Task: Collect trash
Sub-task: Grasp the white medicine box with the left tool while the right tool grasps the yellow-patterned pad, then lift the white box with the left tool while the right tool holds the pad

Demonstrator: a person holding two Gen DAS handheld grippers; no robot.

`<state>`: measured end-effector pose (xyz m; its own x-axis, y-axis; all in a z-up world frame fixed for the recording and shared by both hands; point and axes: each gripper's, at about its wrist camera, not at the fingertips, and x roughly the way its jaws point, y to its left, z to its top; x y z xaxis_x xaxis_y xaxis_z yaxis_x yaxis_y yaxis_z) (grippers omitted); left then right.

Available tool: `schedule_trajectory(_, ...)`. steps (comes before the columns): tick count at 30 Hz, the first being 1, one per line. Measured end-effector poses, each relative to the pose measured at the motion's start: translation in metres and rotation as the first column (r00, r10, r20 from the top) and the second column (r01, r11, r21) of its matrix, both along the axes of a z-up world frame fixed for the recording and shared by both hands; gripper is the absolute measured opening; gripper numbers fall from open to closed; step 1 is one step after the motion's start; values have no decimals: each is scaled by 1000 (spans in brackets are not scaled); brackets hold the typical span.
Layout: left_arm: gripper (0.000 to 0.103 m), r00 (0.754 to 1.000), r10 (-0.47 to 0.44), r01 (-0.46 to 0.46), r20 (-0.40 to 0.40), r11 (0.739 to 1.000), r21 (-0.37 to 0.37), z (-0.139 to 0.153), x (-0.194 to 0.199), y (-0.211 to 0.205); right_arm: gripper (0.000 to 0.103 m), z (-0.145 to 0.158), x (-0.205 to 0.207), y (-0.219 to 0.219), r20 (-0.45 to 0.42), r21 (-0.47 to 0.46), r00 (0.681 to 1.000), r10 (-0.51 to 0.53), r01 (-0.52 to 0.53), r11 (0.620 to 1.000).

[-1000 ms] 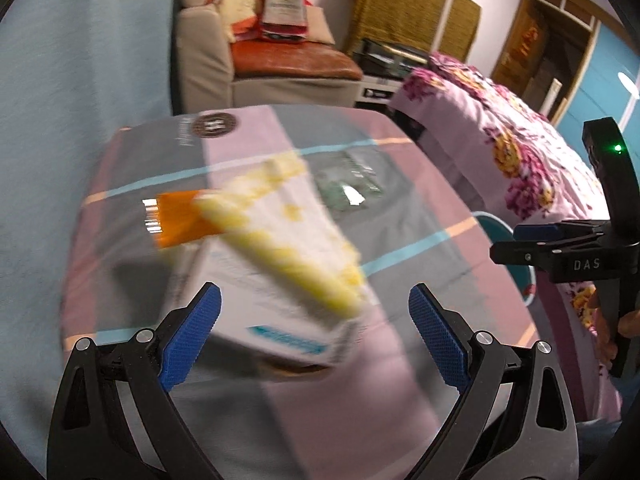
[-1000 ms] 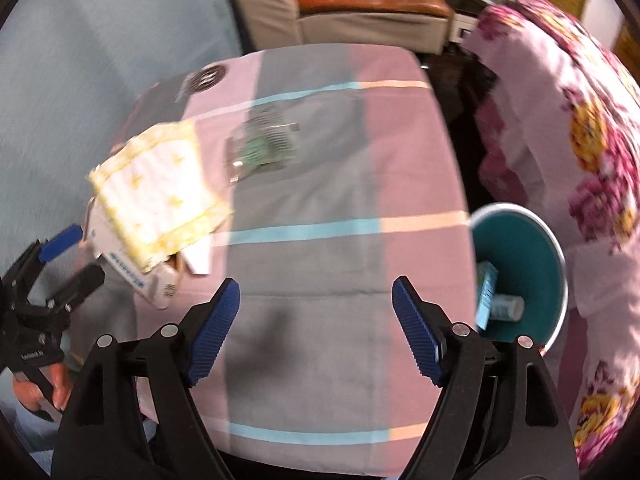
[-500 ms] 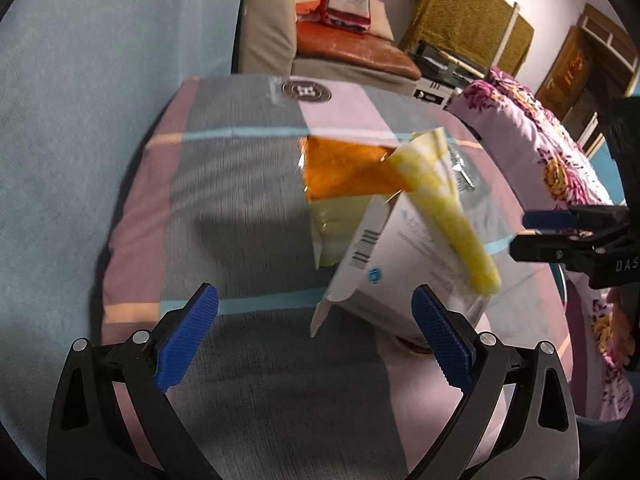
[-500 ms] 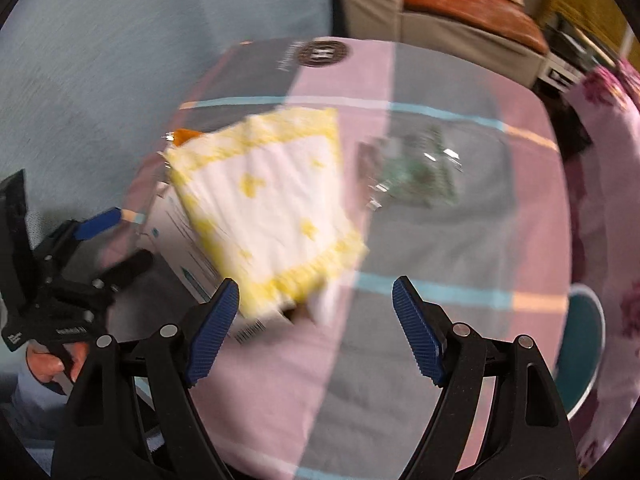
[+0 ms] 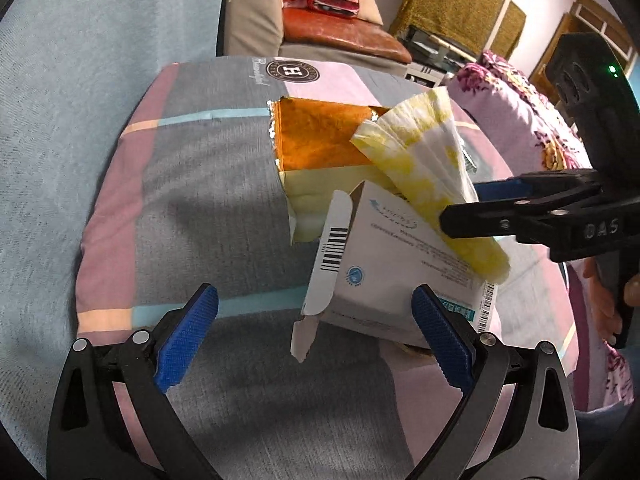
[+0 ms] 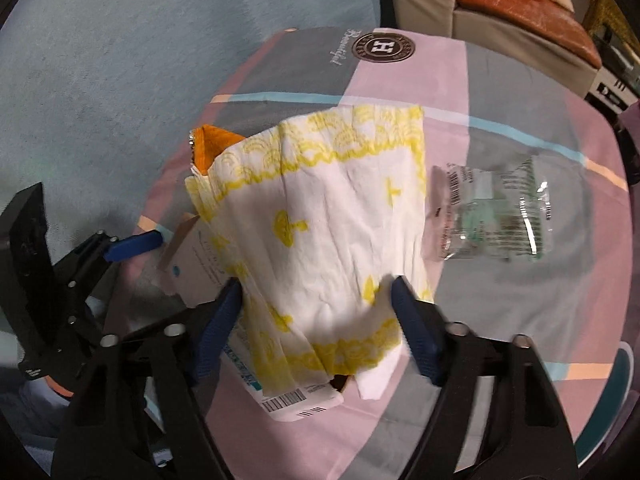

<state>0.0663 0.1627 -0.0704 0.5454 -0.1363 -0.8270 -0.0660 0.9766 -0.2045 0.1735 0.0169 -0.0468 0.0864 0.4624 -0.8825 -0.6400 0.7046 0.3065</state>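
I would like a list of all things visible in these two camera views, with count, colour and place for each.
napkin: one, white with yellow print, top of the pile
carton: one, flattened, white, under the napkin
snack bag: one, orange and yellow, back of the pile
clear wrapper: one, transparent with green, right of the pile
tablecloth: one, grey, pink, blue stripes
armchair: one, beige, behind the table
left gripper: black, blue pads, open beside the carton
right gripper: jaws just closing around the napkin

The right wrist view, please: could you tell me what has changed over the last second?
The right hand-held gripper swung from bare tablecloth to the yellow-patterned napkin; its jaws have just been closing around the napkin's lower edge. The clear plastic wrapper stays on the tablecloth.
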Motion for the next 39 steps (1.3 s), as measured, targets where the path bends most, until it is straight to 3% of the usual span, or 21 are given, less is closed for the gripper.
schedule_trajectory(5, 97, 1000, 12, -12, -13, 1000, -29, -4, 3, 2, 24, 1, -4, -2, 11, 13, 1000, 4, -4, 1000)
schedule_trajectory(12, 96, 1000, 1, 3, 26, 992, -127, 3, 8, -3, 24, 19, -12, -26, 17, 55, 999, -51, 50, 997)
schedule_trajectory(16, 67, 1000, -13, 14, 12, 988, -153, 1, 17, -11, 27, 21, -11, -42, -18, 60, 997, -82, 83, 995)
schedule_trajectory(20, 57, 1000, -9, 10, 12, 994, -111, 4, 21, -21, 27, 23, -14, -60, 9, 44, 993, -118, 117, 992)
schedule_trajectory(24, 56, 1000, -18, 18, 4, 997, -81, 6, 23, -27, 10, 22, -16, -78, 32, 33, 987, -160, 159, 987)
schedule_trajectory(27, 56, 1000, -13, 13, -5, 997, -78, 8, 23, -28, 10, 20, -14, -93, -4, 45, 983, -183, 183, 982)
schedule_trajectory(39, 57, 1000, -18, 18, 6, 1000, -20, 26, 22, -37, 10, 19, -10, -159, 1, 60, 946, -323, 322, 945)
